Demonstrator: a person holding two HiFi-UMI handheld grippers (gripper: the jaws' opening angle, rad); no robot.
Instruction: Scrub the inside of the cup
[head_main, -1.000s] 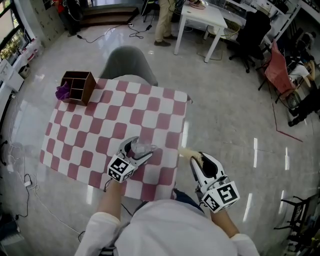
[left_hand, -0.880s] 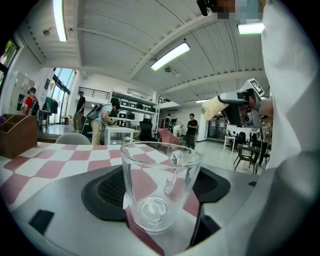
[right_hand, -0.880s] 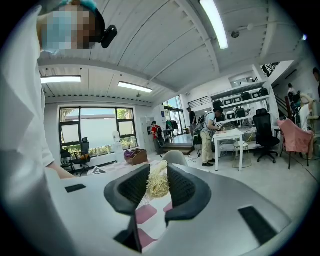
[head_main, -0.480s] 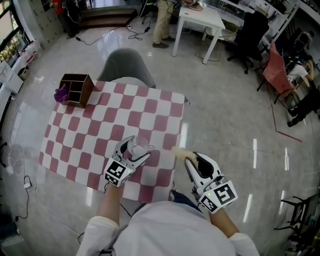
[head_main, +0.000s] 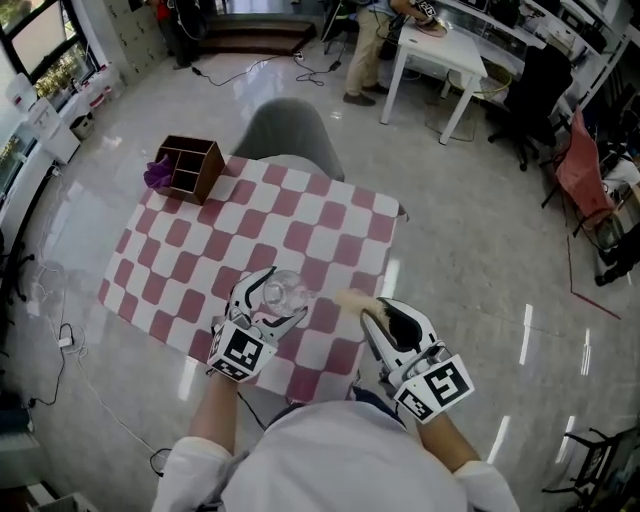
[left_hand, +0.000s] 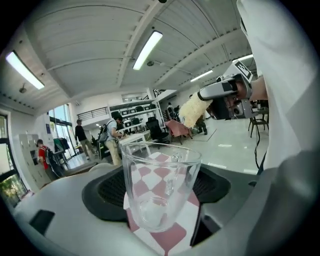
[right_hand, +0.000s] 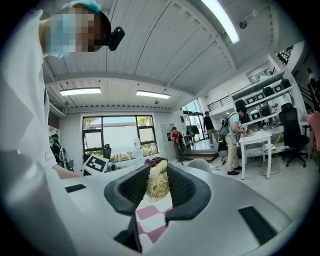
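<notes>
Above the checkered table's (head_main: 250, 235) near edge, left gripper (head_main: 275, 300) clamps the cup (left_hand: 160, 175) steady for the scrubber (right_hand: 158, 182) pinched in right gripper (head_main: 380, 318).

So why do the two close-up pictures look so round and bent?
Left gripper view: a wide-angle lens bows the ceiling and darkens the corners, yet the glass cup is sharp. Right gripper view: same bending, the scrubber in focus. Head view: glare streaks on the glossy floor.

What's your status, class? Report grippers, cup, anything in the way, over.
Left gripper shut on glass cup. Right gripper shut on straw-coloured scrubber, beside the cup, not yet inside. Nothing seen between them.
</notes>
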